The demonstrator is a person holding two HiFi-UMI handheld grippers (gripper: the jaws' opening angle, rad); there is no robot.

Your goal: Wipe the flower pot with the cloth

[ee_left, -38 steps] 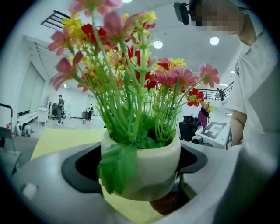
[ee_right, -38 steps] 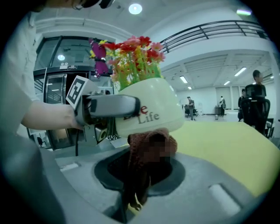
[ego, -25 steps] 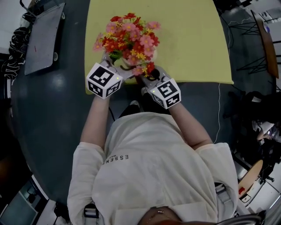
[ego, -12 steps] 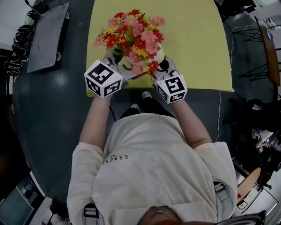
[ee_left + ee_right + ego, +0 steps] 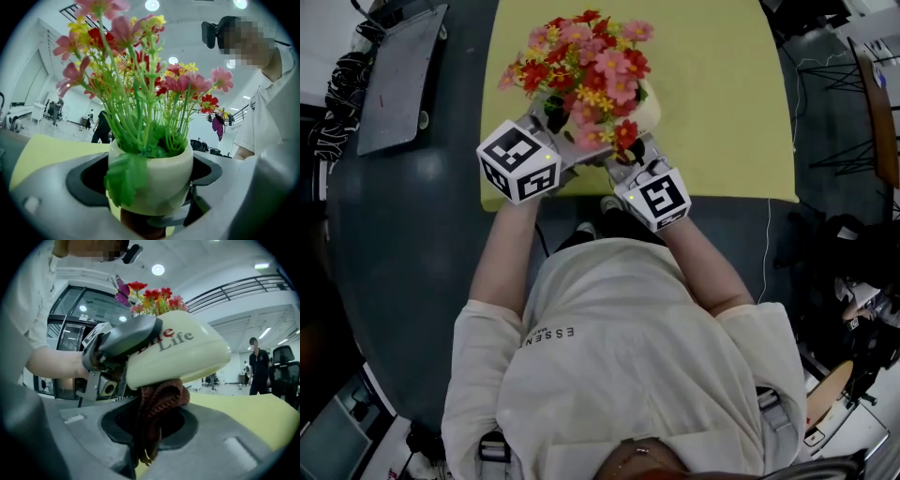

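A cream flower pot (image 5: 649, 105) of red, pink and yellow artificial flowers (image 5: 581, 61) is held above the near edge of the yellow table (image 5: 722, 84). My left gripper (image 5: 555, 131) is shut on the pot (image 5: 157, 178), one jaw on each side of its body. In the right gripper view the pot (image 5: 180, 350) is tilted, its printed side showing. My right gripper (image 5: 150, 427) is shut on a dark red knitted cloth (image 5: 159, 401), which presses against the pot's underside. The cloth (image 5: 138, 225) also shows below the pot in the left gripper view.
A grey board (image 5: 394, 75) lies on the dark floor left of the table. Chairs and stands (image 5: 862, 103) are at the right. People stand far off in the hall (image 5: 258, 366). The table's far part bears nothing.
The pot and left gripper have risen slightly and shifted away from me. The right gripper has moved left, in under the pot, with the cloth.
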